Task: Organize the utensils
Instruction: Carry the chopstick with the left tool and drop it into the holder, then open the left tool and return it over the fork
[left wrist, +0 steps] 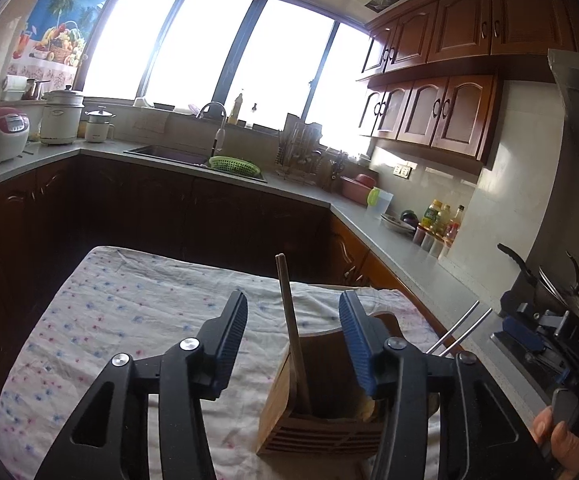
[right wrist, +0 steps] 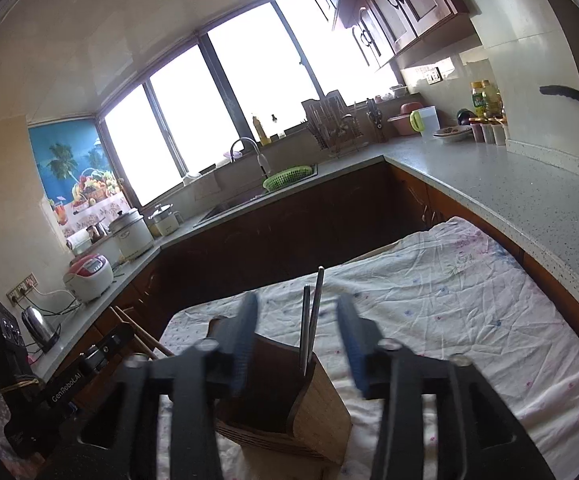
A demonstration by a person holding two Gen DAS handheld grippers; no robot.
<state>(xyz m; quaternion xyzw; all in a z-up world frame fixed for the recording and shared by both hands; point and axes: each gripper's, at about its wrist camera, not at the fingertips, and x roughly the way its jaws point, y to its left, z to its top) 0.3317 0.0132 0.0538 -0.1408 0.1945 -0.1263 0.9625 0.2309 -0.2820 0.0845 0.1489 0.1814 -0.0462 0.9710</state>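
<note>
A wooden utensil holder (left wrist: 321, 396) stands on the cloth-covered table (left wrist: 129, 320). Brown wooden chopsticks (left wrist: 291, 332) stand upright in it, between the fingers of my left gripper (left wrist: 293, 312), which is open with neither pad touching them. In the right wrist view the same holder (right wrist: 289, 408) carries a pair of metal chopsticks (right wrist: 312, 320). They rise between the fingers of my right gripper (right wrist: 299, 320), also open and apart from them. The metal pair (left wrist: 461, 330) shows past the left gripper's right finger.
A grey L-shaped counter (left wrist: 409, 256) runs behind and to the right, with a sink (left wrist: 193, 156), a green basket (left wrist: 233, 165), a dish rack (left wrist: 301, 152), bottles (left wrist: 441, 220) and cookers (left wrist: 1, 134). A pan (left wrist: 545, 280) sits at the right edge.
</note>
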